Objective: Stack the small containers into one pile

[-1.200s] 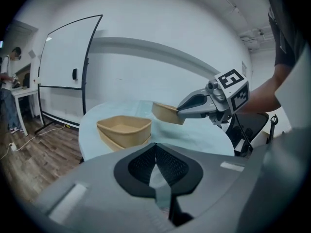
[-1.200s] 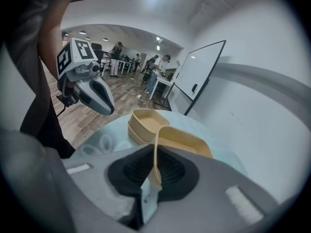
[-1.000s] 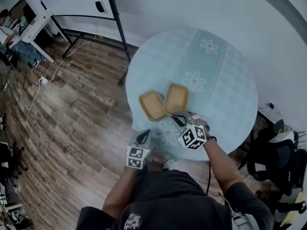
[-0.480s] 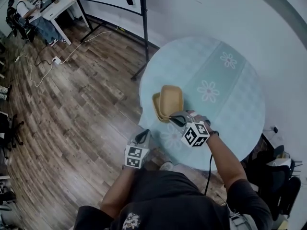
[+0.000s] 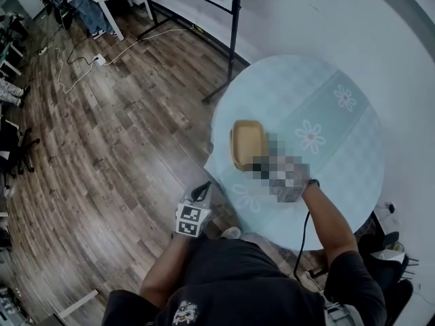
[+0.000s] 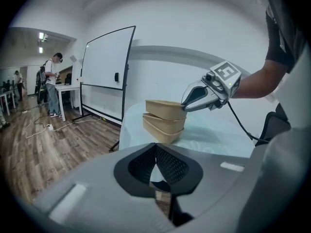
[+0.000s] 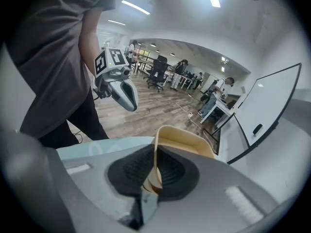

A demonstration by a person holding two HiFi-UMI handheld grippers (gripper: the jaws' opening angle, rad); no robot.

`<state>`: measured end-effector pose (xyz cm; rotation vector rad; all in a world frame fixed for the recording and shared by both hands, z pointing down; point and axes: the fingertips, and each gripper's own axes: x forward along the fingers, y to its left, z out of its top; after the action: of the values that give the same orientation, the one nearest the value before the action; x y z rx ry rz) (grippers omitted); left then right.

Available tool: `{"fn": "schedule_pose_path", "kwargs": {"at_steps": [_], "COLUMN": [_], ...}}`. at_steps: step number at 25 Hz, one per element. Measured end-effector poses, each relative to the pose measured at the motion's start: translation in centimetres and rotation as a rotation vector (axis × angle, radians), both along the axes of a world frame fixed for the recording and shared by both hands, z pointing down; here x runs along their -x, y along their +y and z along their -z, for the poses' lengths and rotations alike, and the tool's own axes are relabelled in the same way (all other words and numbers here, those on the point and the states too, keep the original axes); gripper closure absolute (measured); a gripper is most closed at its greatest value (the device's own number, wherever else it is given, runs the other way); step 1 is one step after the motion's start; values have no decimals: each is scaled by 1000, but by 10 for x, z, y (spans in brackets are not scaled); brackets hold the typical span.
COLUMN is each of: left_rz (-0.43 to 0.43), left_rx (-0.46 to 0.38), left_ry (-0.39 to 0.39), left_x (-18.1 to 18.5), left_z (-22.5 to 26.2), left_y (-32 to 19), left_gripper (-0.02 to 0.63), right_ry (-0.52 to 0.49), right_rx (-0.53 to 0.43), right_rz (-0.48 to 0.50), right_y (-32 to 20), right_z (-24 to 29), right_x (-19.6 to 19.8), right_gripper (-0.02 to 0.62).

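- A round table [image 5: 319, 94] with a pale blue flowered cloth stands on a wooden floor [image 5: 122, 134], seen from above.
- A stack of containers [image 6: 163, 128], tan and shallow, sits on the table, towards the edge on the person's side.
- The top container [image 5: 247, 143] rests nested on the others, slightly tilted in the left gripper view.
- The right gripper [image 7: 154, 173] is clamped on the thin side wall of the top container. The wall stands upright between its two dark pads, and the rest of the container spreads out just beyond the jaw tips.
- In the head view a mosaic patch covers this gripper, just beside the near end of the stack.
- The left gripper [image 5: 202, 191] has its jaws pressed together with nothing between them.
- It hangs off the table's near edge, over the floor, apart from the stack and pointing towards it.
- A whiteboard [image 6: 104, 67] on a stand is behind the table.
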<state>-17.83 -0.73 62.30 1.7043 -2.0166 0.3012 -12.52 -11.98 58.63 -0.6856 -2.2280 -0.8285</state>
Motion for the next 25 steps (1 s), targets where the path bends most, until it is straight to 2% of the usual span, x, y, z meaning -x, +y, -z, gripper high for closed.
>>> {"fn": "schedule_pose_path", "kwargs": {"at_steps": [18, 22, 25], "left_rz": [43, 32, 28], "left_rx": [18, 20, 22], "left_ry": [-6, -6, -8], "left_x": [-18, -24, -22], "left_z": [-9, -11, -11], "left_y": [11, 13, 15], "left_gripper": [600, 600, 600], "right_ry": [56, 52, 75], "right_rx": [-9, -40, -26], "right_rz": [137, 115, 81], "right_y": [-6, -10, -11], "right_z": [-24, -36, -44], "right_x": [-11, -9, -11], "right_gripper": [575, 565, 512]}}
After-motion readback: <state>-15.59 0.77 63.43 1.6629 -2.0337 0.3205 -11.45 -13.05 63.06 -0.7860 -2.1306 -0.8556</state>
